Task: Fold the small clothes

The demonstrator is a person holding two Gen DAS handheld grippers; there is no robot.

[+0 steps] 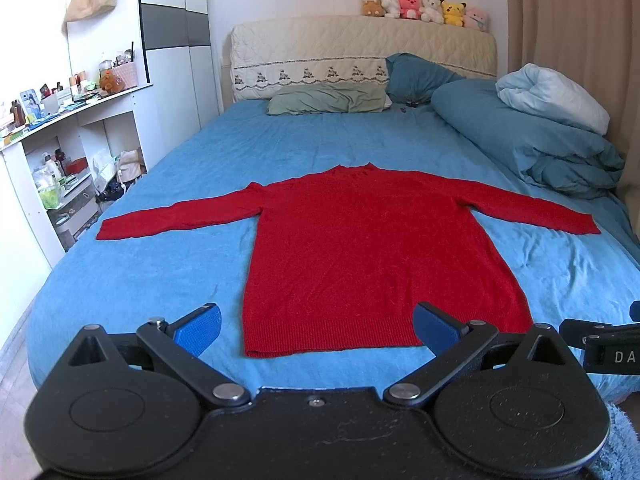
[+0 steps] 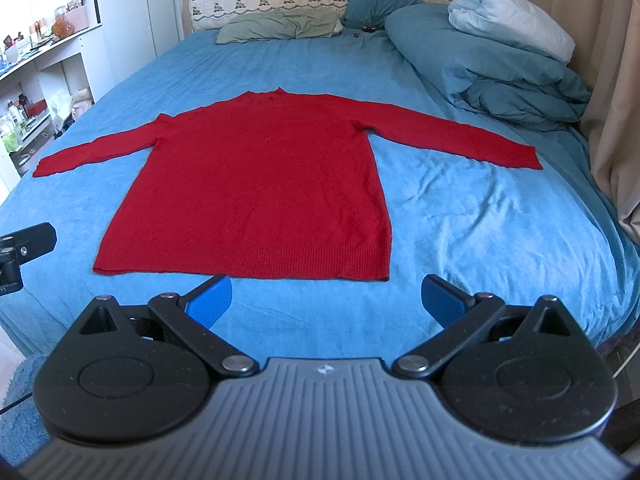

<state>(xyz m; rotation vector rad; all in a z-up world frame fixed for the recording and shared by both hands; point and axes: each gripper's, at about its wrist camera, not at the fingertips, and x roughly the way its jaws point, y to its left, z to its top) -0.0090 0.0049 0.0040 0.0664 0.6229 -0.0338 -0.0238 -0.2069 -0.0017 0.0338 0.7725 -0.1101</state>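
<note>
A red long-sleeved sweater [image 1: 360,248] lies flat on the blue bed sheet [image 1: 168,264], both sleeves spread out sideways, its hem towards me. It also shows in the right wrist view [image 2: 256,184]. My left gripper [image 1: 316,330] is open and empty, hovering over the hem near the bed's front edge. My right gripper [image 2: 326,300] is open and empty, just in front of the hem's right part. The right gripper's edge shows at the far right of the left wrist view [image 1: 600,344].
Pillows [image 1: 328,98] and a bundled blue duvet [image 1: 528,132] lie at the head and right side of the bed. A white shelf unit [image 1: 60,148] with clutter stands to the left. A curtain [image 2: 612,80] hangs on the right.
</note>
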